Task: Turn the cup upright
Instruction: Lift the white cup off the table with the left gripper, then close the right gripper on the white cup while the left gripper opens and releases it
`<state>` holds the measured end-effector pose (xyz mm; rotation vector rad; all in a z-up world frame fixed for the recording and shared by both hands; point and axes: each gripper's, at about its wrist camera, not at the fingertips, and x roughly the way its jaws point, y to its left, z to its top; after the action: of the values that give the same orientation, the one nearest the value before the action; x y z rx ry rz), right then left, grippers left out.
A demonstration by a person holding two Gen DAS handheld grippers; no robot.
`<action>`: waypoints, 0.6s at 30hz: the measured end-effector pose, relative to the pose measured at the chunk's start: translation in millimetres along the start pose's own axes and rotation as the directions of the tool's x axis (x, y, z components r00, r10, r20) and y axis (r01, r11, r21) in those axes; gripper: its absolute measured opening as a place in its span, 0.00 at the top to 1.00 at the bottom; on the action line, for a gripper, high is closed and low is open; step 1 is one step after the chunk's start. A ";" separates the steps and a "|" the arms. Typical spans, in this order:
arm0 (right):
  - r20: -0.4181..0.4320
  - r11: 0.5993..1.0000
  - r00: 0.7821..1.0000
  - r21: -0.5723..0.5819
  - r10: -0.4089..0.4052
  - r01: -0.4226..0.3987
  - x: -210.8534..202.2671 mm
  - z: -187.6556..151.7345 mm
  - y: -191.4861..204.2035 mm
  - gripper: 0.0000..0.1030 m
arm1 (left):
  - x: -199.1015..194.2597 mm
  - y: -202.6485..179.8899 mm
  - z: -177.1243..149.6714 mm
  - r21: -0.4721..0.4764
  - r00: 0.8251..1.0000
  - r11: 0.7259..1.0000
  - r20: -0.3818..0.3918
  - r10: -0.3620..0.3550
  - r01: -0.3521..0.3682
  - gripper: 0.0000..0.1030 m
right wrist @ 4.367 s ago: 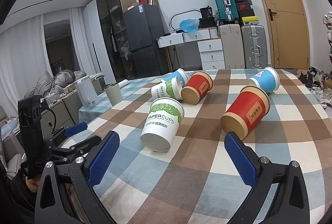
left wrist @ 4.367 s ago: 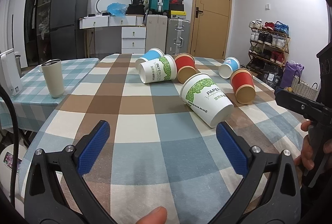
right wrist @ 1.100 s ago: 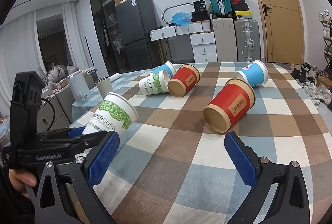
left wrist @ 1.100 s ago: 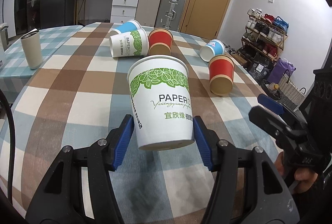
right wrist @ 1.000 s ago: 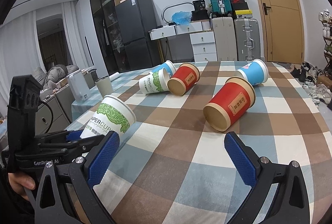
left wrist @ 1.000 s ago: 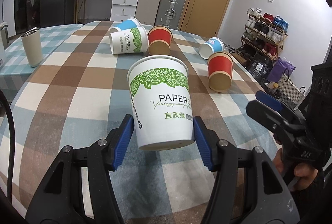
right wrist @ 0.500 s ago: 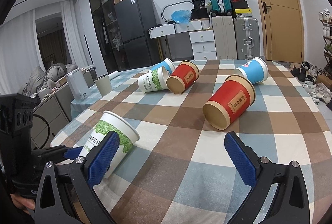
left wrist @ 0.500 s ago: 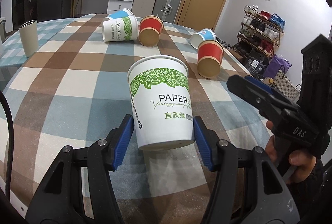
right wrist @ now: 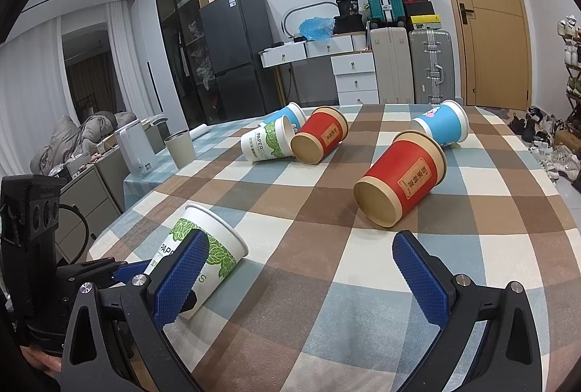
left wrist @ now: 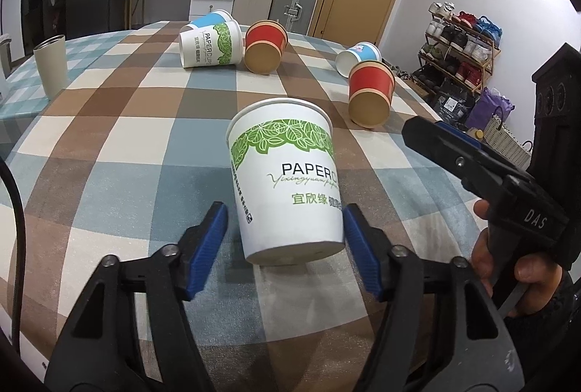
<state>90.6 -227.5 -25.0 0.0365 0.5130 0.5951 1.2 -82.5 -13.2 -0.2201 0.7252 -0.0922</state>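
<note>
Released just now: left gripper pads, clamped on the white paper cup half a second ago, now parted, a visible gap at 9 o'clock, close or touching at 3 o'clock. Cup standing mouth-up on the checked tablecloth, dead centre between the fingers, base apparently down. Looks like one flip done. Right gripper spread wide, holding nothing. Next likely candidate: red cup lying on its side at 12 o'clock from the right gripper
</note>
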 end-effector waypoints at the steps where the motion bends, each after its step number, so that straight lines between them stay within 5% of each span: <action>1: -0.001 1.000 1.000 -0.001 0.000 0.000 0.0 -0.1 0.3 0.00 | -1.0 1.4 1.0 0.003 1.000 1.000 0.006 0.004 -0.004 0.25; 5: -0.002 1.000 1.000 0.004 0.002 -0.002 -0.3 0.1 0.5 0.00 | -8.0 9.5 6.0 0.003 0.999 1.000 0.040 0.008 -0.008 0.20; 10: -0.017 1.000 1.000 0.017 0.010 -0.010 1.0 1.7 -0.7 0.00 | -18.3 28.7 14.5 -0.006 0.995 1.000 0.092 0.027 -0.026 0.01; 18: -0.054 0.999 0.998 0.046 0.028 -0.026 4.3 2.2 2.5 0.00 | -28.4 54.0 25.5 0.001 0.989 0.999 0.143 0.044 -0.044 0.01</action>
<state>93.3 -222.8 -24.7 0.0707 0.5798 0.6120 -2.5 -21.2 11.2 -0.2043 0.5866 -0.0356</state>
